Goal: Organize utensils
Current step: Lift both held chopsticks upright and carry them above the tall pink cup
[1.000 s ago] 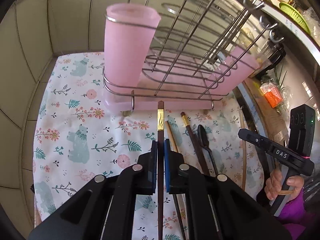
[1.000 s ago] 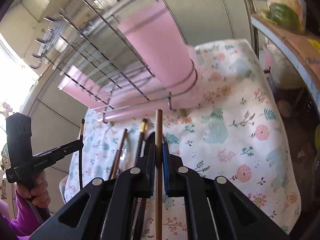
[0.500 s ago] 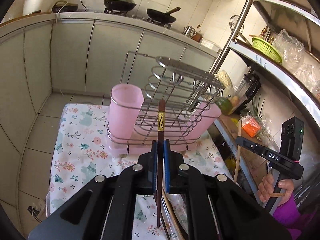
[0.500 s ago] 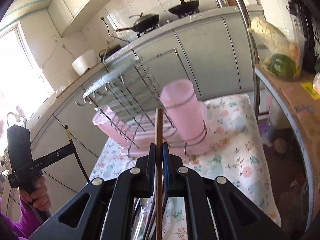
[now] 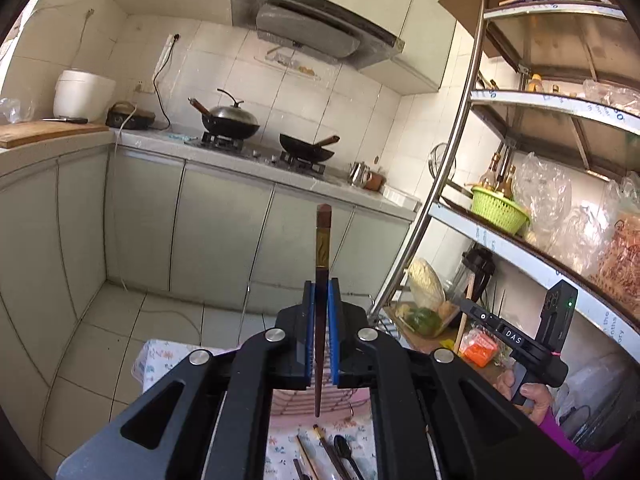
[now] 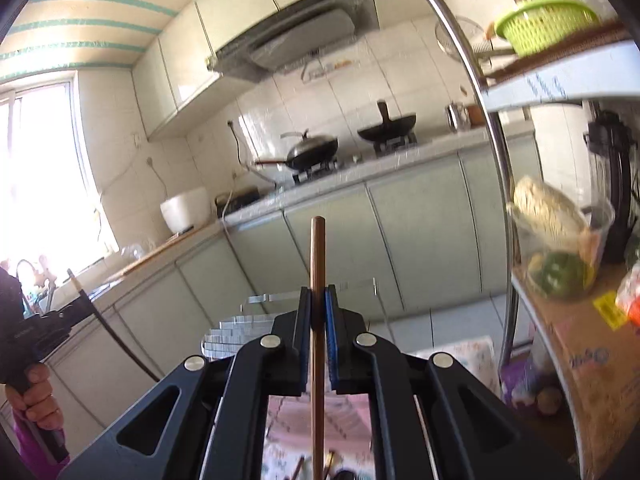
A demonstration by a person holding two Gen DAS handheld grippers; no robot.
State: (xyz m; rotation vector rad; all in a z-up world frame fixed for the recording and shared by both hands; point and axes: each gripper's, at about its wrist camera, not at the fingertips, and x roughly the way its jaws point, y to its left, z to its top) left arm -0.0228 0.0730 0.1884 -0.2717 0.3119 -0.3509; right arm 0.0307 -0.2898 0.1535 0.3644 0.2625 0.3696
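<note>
Each hand-held gripper is clamped on an upright chopstick: left on the dark gold-banded chopstick; right on the plain brown wooden chopstick; the rack lies below both.

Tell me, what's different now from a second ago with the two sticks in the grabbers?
Both went up. The left gripper lifted its dark chopstick off the flowery cloth, and the right gripper lifted its light wooden chopstick too. Both cameras now face the stove counter, with the rack mostly below view. Nothing was let go: each gripper still pinches its chopstick. The other utensils still lie on the cloth.
</note>
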